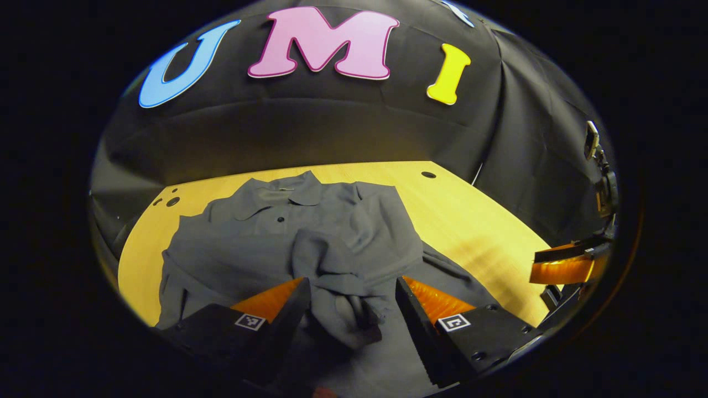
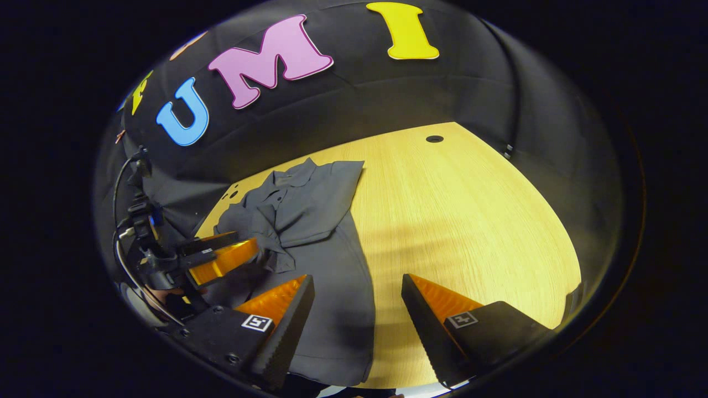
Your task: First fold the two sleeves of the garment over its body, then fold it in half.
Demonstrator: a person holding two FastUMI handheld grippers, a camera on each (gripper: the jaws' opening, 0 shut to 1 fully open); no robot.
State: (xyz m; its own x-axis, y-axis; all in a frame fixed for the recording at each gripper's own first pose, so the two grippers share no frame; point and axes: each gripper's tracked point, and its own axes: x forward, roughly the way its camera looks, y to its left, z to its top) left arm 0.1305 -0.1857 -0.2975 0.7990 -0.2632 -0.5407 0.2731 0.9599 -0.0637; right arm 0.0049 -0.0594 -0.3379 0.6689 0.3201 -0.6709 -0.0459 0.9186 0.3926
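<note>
A grey collared shirt (image 1: pixel 249 243) lies face up on the yellow wooden table (image 1: pixel 475 221), collar toward the far wall. One sleeve (image 1: pixel 381 221) is folded across the chest. A second, bunched sleeve (image 1: pixel 337 282) lies crumpled over the middle of the body, between the wide-apart fingers of my left gripper (image 1: pixel 351 287), which is open just above the cloth. In the right gripper view, my right gripper (image 2: pixel 357 284) stands open over the shirt's (image 2: pixel 332 276) lower right edge and bare table (image 2: pixel 453 210), holding nothing. The left gripper (image 2: pixel 221 254) hovers over the shirt's left half.
The right gripper (image 1: pixel 564 262) shows at the right edge of the left gripper view, off the shirt. A cable hole (image 2: pixel 435 139) sits near the table's far edge, and small holes (image 1: pixel 172 202) at the far left corner. Black cloth walls close in the table.
</note>
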